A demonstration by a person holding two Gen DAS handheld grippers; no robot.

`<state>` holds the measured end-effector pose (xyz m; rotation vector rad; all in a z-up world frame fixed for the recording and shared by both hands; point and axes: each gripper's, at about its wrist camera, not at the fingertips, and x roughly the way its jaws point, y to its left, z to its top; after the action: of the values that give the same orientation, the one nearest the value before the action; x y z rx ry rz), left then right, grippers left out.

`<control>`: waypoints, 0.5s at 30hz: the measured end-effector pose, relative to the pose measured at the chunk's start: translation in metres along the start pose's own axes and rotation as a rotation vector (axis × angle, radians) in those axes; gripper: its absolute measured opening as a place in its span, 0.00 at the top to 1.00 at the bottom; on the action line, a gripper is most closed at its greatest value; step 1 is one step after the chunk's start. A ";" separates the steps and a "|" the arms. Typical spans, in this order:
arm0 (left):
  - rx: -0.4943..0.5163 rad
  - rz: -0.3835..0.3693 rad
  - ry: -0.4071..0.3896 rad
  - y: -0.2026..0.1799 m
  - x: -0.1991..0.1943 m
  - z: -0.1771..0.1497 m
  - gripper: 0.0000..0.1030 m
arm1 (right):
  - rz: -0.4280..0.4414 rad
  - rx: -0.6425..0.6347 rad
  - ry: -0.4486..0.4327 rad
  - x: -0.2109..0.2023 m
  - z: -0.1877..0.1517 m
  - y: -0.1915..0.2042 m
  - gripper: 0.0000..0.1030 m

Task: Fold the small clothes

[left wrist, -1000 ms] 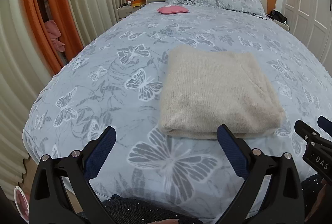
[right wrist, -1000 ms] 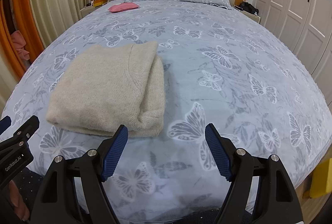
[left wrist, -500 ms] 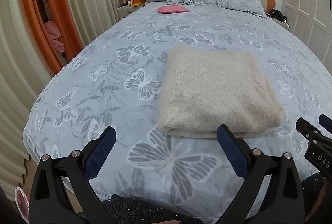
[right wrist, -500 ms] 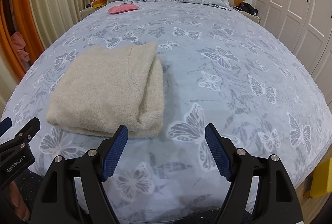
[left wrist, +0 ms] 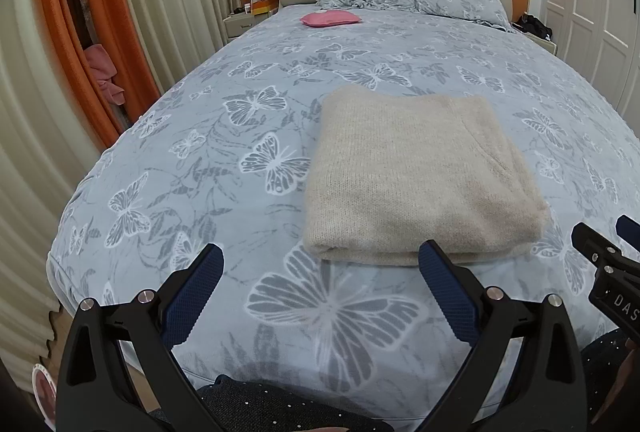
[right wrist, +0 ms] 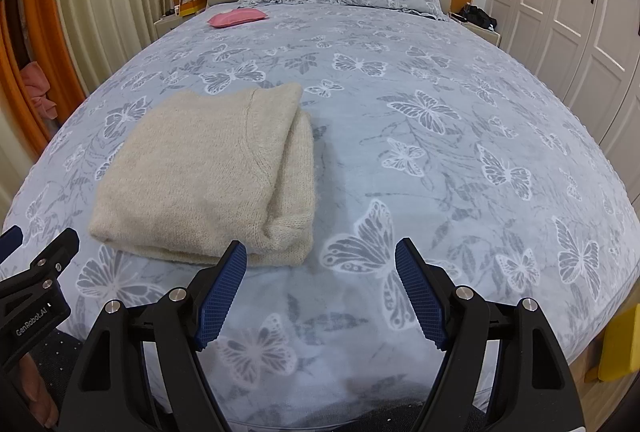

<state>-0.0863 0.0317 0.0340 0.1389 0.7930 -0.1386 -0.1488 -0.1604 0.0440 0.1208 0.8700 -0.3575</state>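
the beige sweater [left wrist: 416, 172] lies folded into a neat rectangle on the bed [left wrist: 248, 104], at about 1 o'clock from the left claw [left wrist: 320, 282] and 10 o'clock from the right claw [right wrist: 320, 278]. both claws gape apart, holding nothing. the fold looks finished. readable writing: "genrobot.ai" and "das" on the claws.

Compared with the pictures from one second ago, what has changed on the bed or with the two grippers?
Nothing visibly changed. The folded beige sweater lies in the same place on the bed. The left gripper and the right gripper hang open near the bed's near edge, holding nothing, and the pink cushion rests near the pillows as before.
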 end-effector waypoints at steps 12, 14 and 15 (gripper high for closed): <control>0.004 -0.001 -0.001 0.000 0.000 0.000 0.07 | -0.001 0.002 -0.001 0.000 0.000 0.001 0.28; 0.004 0.001 -0.001 -0.001 0.000 0.000 0.07 | -0.001 0.002 -0.001 0.000 -0.001 0.001 0.28; 0.004 0.000 0.000 -0.002 0.000 0.000 0.07 | -0.001 0.002 -0.001 0.000 -0.001 0.001 0.28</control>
<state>-0.0864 0.0301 0.0344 0.1424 0.7925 -0.1403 -0.1488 -0.1593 0.0436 0.1217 0.8686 -0.3593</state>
